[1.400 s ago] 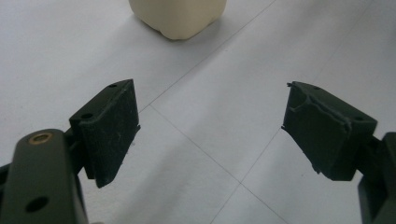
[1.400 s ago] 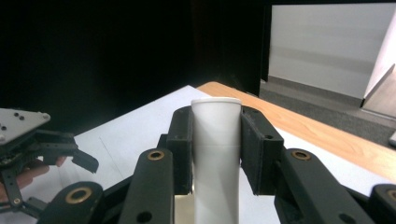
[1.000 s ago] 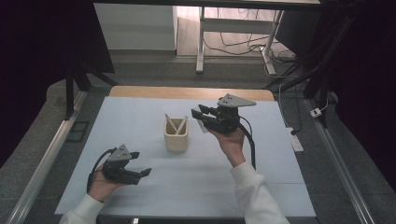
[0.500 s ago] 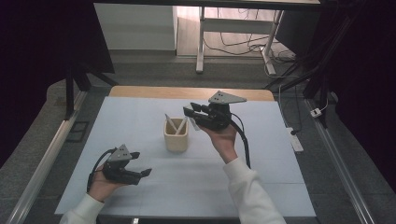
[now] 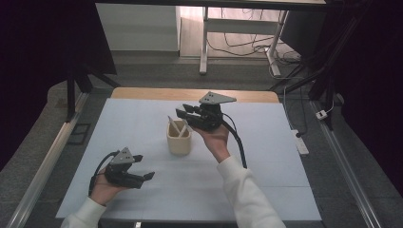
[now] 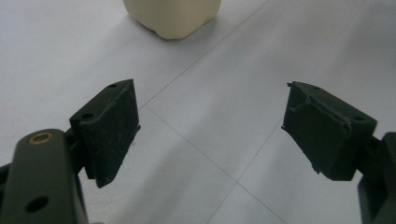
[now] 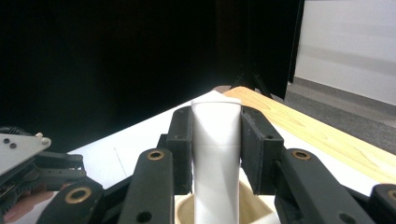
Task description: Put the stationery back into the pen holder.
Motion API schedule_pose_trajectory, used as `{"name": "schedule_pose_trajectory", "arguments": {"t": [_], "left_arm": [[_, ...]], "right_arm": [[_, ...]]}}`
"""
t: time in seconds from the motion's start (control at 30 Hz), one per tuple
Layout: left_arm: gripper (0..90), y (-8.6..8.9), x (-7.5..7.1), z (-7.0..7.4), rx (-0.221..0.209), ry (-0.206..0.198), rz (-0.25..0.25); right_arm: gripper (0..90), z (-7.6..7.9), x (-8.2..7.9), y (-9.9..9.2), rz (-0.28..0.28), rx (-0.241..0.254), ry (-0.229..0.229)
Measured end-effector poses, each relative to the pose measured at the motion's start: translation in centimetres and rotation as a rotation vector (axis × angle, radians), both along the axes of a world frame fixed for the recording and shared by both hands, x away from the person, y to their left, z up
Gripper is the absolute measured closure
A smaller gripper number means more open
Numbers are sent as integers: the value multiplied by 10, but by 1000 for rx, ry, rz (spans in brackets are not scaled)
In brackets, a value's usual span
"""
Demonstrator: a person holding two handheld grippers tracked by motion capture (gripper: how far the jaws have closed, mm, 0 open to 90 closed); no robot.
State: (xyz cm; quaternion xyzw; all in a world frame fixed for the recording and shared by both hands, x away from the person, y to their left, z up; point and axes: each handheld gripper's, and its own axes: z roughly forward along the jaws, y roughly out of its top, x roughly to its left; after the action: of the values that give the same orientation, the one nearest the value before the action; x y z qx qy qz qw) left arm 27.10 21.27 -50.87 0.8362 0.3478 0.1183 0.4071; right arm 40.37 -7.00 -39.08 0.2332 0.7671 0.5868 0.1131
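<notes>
A cream cup [image 5: 179, 140] stands mid-table with white sticks [image 5: 175, 125] leaning in it. Just above and right of the cup, my right gripper [image 5: 183, 114] is held in a hand, its jaws pointing left. In the right gripper view that gripper [image 7: 217, 119] is shut on a white flat stick [image 7: 217, 163], whose lower end reaches down into the cup's mouth [image 7: 256, 205]. My left gripper [image 5: 144, 167] rests on the table at the front left, held in a hand. Its jaws [image 6: 210, 95] stand wide open with nothing between them, and the cup's base [image 6: 173, 16] lies ahead.
A pale sheet [image 5: 266, 156] covers the table, with a wooden edge [image 5: 157, 93] at the far side. Metal rails [image 5: 43, 166] run along both sides. A white power strip [image 5: 301, 144] lies off the right edge. A desk frame and cables [image 5: 237, 42] stand beyond the table.
My right gripper has moved left with the white stick, from beside the cup to over its mouth. The left gripper has stayed put.
</notes>
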Motion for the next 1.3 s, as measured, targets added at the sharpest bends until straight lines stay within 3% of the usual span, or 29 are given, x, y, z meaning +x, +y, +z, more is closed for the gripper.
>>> {"name": "schedule_pose_trajectory", "arguments": {"t": [0.37,0.67,1.1,1.23,1.3], "left_arm": [[179,-1,0,0,7,1,-8],[179,-2,0,-1,13,3,-12],[178,-2,0,-1,17,4,-19],[177,-2,0,-1,13,3,-20],[177,-2,0,-1,14,3,-19]], "right_arm": [[664,-8,6,9,-4,-5,3],[664,-24,18,17,-21,-27,26],[657,-34,20,25,-7,-48,32],[512,-34,19,24,-23,-65,16],[495,-33,18,22,-33,-70,11]]}}
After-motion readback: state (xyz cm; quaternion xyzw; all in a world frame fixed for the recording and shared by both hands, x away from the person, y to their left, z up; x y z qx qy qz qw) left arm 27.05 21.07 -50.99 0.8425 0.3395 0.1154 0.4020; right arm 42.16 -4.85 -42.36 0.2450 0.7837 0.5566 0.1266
